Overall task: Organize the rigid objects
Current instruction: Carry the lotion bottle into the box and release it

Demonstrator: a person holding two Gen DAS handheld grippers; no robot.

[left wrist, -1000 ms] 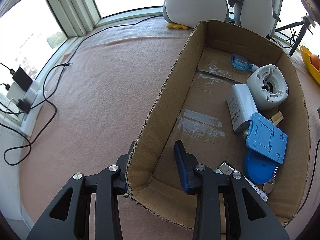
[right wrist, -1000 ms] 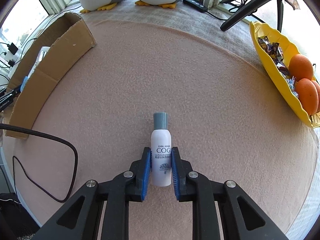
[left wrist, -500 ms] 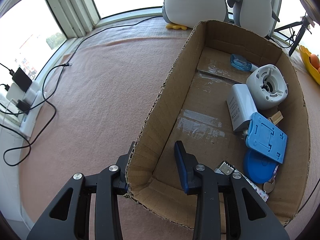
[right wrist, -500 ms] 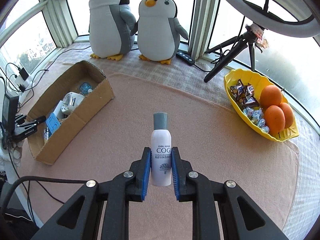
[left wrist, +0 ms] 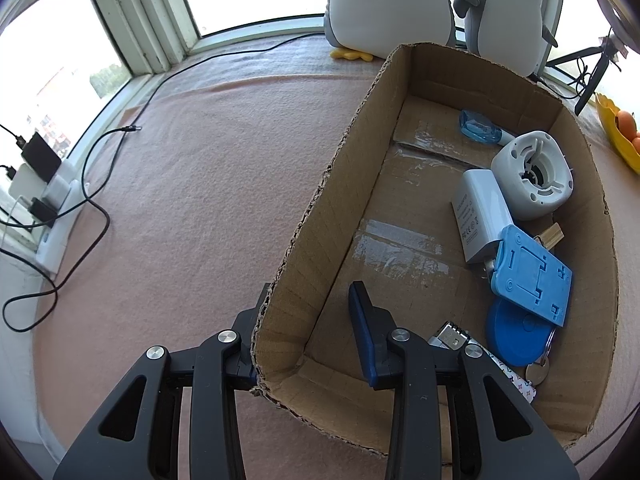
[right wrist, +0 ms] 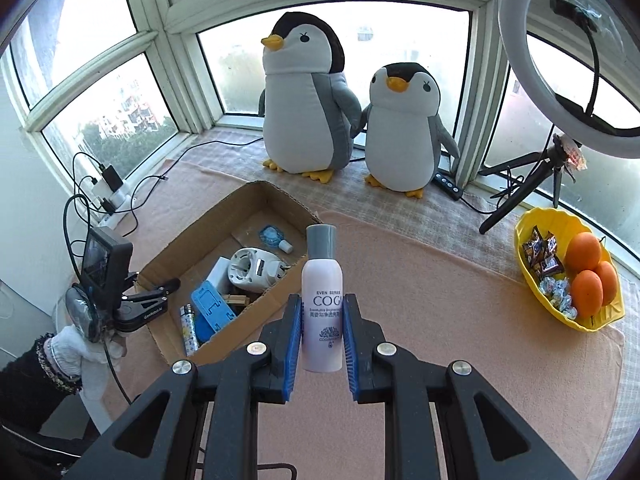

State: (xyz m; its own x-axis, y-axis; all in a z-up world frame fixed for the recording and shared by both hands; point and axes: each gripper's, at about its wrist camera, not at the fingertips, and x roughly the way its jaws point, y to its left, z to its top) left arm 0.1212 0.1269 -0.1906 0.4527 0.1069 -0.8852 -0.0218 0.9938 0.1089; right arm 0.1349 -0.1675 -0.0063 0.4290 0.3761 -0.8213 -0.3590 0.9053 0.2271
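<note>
My right gripper (right wrist: 320, 336) is shut on a white COGI bottle (right wrist: 322, 304) with a grey cap and holds it upright in the air above the pink mat, to the right of the cardboard box (right wrist: 188, 236). My left gripper (left wrist: 304, 320) is open and straddles the box's left wall (left wrist: 320, 216) near its front corner, one finger outside and one inside. The box holds a white round device (left wrist: 532, 176), a white adapter (left wrist: 480, 212), a blue stand (left wrist: 532, 276), a blue disc (left wrist: 512, 336) and a blue-capped item (left wrist: 480, 130).
Two plush penguins (right wrist: 304, 100) stand on the window sill behind the box. A yellow bowl with oranges and sweets (right wrist: 568, 276) sits at the right. A ring light on a tripod (right wrist: 560, 80) stands at the back right. Cables and a power strip (left wrist: 52, 200) lie at the left.
My right gripper has lifted the bottle off the mat and tilted up, so the box and the penguins have come into view. My left gripper has not moved.
</note>
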